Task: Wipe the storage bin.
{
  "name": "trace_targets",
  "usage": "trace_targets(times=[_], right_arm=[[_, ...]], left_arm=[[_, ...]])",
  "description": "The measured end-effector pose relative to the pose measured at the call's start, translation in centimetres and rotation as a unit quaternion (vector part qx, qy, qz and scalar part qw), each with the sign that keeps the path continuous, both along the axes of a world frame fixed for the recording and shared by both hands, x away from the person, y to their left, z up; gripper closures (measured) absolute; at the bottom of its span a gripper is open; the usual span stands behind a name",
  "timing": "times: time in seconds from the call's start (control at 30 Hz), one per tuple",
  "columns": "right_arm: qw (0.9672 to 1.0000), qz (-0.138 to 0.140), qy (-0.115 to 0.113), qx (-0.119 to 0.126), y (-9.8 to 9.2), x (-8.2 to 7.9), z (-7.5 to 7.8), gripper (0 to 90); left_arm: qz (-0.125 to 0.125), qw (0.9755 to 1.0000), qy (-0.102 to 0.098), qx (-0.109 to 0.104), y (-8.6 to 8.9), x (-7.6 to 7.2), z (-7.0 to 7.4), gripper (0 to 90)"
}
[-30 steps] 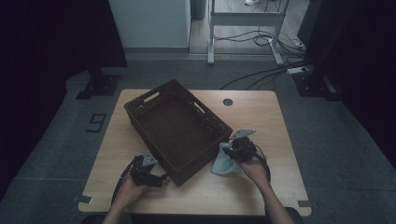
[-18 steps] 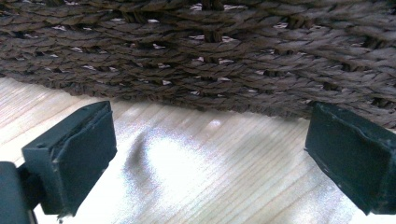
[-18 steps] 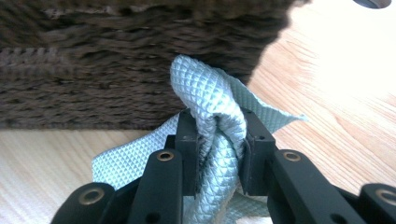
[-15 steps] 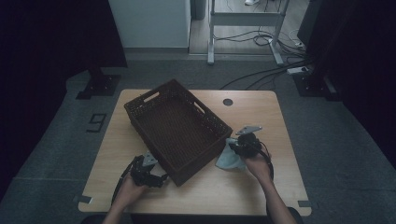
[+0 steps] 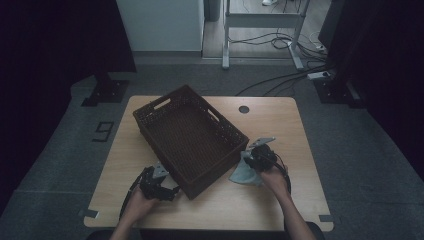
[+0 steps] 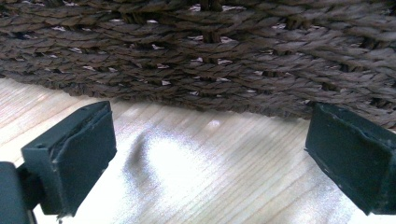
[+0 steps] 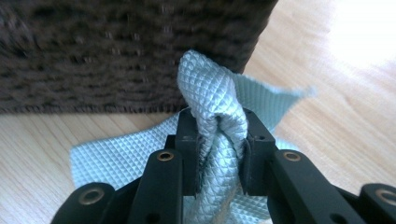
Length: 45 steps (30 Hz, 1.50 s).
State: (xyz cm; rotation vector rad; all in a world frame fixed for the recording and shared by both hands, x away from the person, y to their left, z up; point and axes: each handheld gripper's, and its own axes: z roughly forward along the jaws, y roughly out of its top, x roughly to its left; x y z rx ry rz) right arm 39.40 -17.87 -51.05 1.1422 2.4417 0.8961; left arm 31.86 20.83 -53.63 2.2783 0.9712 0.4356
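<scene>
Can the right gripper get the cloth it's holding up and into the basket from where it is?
Probably yes. The right gripper is shut on the cloth right beside the basket, whose top is open; only the near wall needs clearing.

— Looks like a lab or studio, doesn't it? Black curtains [image 5: 60,45] hang on both sides.
— Yes: cables [image 5: 280,45] trail over grey carpet [image 5: 350,130], a metal stand [image 5: 260,30], one lone wooden table [image 5: 280,125].
</scene>
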Motion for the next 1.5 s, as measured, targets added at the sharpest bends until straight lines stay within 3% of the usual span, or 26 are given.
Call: trace_targets(times=[0.2,0.33,0.87,1.5], right_arm=[[0.9995,-0.002,0.018,-0.024,0.3,0.3,-1.0,71.8],[0.9995,-0.002,0.018,-0.025,0.4,0.3,-1.0,71.8],[0.9986,0.047,0.010,-0.020,2.2,-0.8,-0.8,71.4],[0.9946,0.101,0.008,-0.023,4.8,-2.4,-0.7,71.0]], left_arm=[[0.001,1.0000,-0.001,-0.001,0.0,0.0,0.0,1.5],[0.001,1.0000,-0.001,-0.001,-0.1,0.0,0.0,1.5],[-0.001,1.0000,-0.001,-0.002,-0.1,0.0,0.0,1.4],[-0.002,1.0000,-0.001,-0.003,-0.1,0.0,0.0,1.3]])
